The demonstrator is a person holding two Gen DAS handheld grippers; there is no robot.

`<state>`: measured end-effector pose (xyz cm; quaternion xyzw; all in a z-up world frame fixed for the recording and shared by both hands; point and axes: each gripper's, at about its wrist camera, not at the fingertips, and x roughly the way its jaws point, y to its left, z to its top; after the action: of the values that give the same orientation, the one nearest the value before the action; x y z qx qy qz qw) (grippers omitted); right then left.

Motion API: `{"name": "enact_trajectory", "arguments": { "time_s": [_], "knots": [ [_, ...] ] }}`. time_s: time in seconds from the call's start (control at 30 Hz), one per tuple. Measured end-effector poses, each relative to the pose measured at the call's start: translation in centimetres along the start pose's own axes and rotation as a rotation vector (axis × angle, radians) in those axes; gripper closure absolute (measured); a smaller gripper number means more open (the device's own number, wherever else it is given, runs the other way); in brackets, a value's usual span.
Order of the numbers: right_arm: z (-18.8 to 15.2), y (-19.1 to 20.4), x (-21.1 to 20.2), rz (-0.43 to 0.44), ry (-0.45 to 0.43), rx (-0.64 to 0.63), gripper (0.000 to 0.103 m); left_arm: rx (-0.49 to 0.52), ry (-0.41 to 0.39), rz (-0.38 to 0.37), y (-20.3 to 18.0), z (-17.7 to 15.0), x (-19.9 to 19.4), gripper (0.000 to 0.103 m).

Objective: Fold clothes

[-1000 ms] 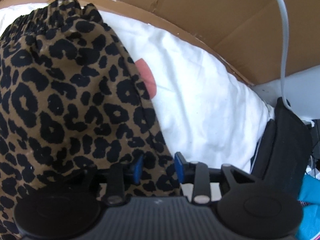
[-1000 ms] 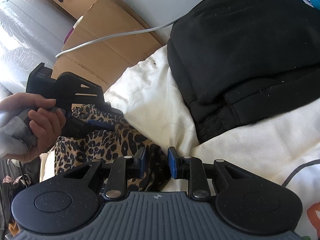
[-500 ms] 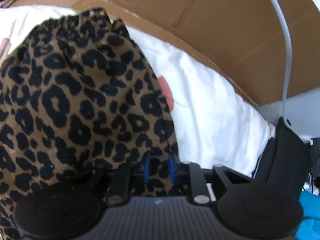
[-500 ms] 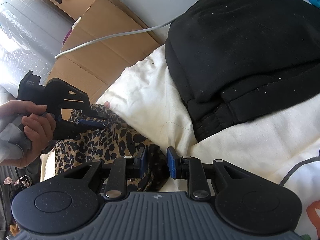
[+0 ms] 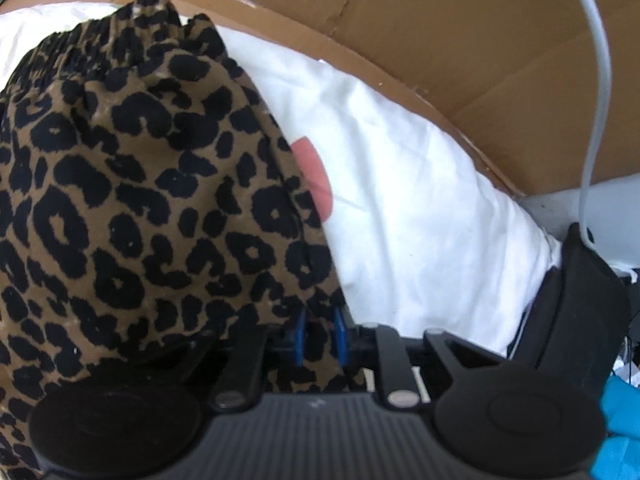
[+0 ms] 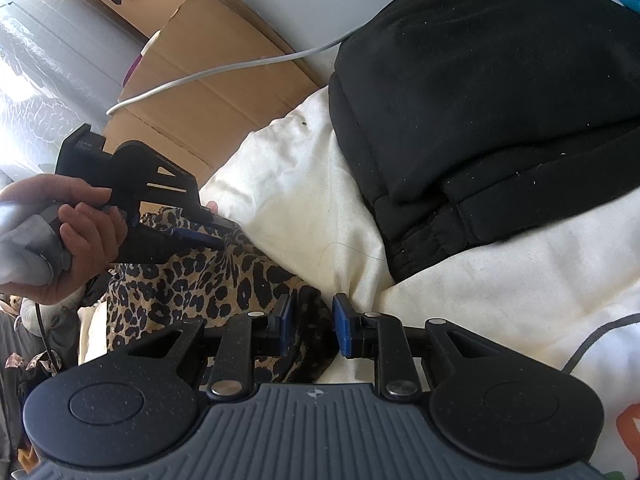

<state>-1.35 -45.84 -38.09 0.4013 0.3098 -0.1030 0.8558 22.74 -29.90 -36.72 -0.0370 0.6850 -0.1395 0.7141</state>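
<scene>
A leopard-print garment [image 5: 140, 200] with a gathered elastic waistband [image 5: 80, 36] lies on a white sheet [image 5: 420, 220]. My left gripper [image 5: 320, 336] is shut on the garment's right edge, with cloth pinched between the blue pads. In the right wrist view the same garment [image 6: 224, 280] stretches from my left gripper [image 6: 212, 240], held by a hand [image 6: 80, 232], down to my right gripper [image 6: 314, 326]. The right gripper's jaws stand narrowly apart, shut on a dark bunch of the leopard cloth.
A black garment [image 6: 480, 100] lies on the sheet [image 6: 300, 200] to the right. Flattened cardboard [image 5: 440, 40] leans behind the bed, with a white cable [image 5: 600, 80] hanging across it. Teal cloth [image 5: 624, 420] shows at the lower right.
The left gripper's jaws closed from open onto the edge of the leopard-print garment. The right gripper has kept still, with its hold on the cloth unchanged.
</scene>
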Motion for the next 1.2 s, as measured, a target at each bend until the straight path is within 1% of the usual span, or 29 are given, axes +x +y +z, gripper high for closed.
{"name": "enact_trajectory", "arguments": {
  "time_s": [0.13, 0.2, 0.23, 0.3, 0.47, 0.6, 0.63, 0.67, 0.7, 0.8, 0.87, 0.97, 1.13, 1.2],
  "knots": [
    [0.1, 0.0, 0.0, 0.002, 0.002, 0.0, 0.074, 0.073, 0.002, 0.048, -1.1, -0.4, 0.4, 0.085],
    [0.1, 0.0, -0.1, 0.002, 0.0, 0.001, 0.074, 0.063, -0.001, 0.051, -0.9, -0.6, 0.3, 0.093],
    [0.1, 0.0, -0.2, 0.002, -0.002, 0.001, 0.074, 0.051, -0.001, 0.055, -0.7, -0.8, 0.1, 0.103],
    [0.1, 0.0, -0.3, 0.002, -0.006, -0.003, 0.075, 0.031, -0.016, 0.032, -0.1, -1.2, -0.5, 0.103],
    [0.0, 0.7, -0.3, 0.006, -0.018, -0.032, 0.076, 0.023, -0.046, -0.021, 0.9, -2.0, -1.9, 0.103],
    [0.0, 0.9, -0.4, 0.009, -0.021, -0.051, 0.076, 0.024, -0.072, -0.083, 1.1, -2.3, -2.4, 0.103],
    [0.0, 0.9, -0.5, 0.01, -0.021, -0.052, 0.079, 0.033, -0.078, -0.09, 0.9, -2.3, -2.3, 0.103],
    [0.0, 0.9, -0.5, 0.011, -0.017, -0.054, 0.092, 0.039, -0.082, -0.097, 0.6, -2.3, -2.4, 0.103],
    [0.0, 1.0, -0.4, 0.011, -0.007, -0.062, 0.097, 0.044, -0.085, -0.104, 0.2, -2.3, -2.5, 0.103],
    [-0.2, 1.2, -0.7, 0.002, -0.012, -0.085, 0.097, 0.055, -0.092, -0.13, -0.6, -2.7, -2.4, 0.103],
    [-0.2, 1.2, -0.8, 0.0, -0.017, -0.079, 0.098, 0.061, -0.092, -0.137, -0.8, -1.1, -3.0, 0.103],
    [-0.3, 1.1, -1.0, -0.007, -0.013, -0.07, 0.098, 0.058, -0.09, -0.145, -1.2, -0.9, -3.0, 0.103],
    [-0.6, 1.2, -1.0, -0.04, 0.009, -0.073, 0.098, 0.057, -0.086, -0.146, -1.2, -1.0, -2.6, 0.103],
    [-0.4, 1.2, -1.0, -0.046, 0.014, -0.073, 0.098, 0.066, -0.083, -0.136, -1.2, -1.0, -1.7, 0.103]
  ]
}}
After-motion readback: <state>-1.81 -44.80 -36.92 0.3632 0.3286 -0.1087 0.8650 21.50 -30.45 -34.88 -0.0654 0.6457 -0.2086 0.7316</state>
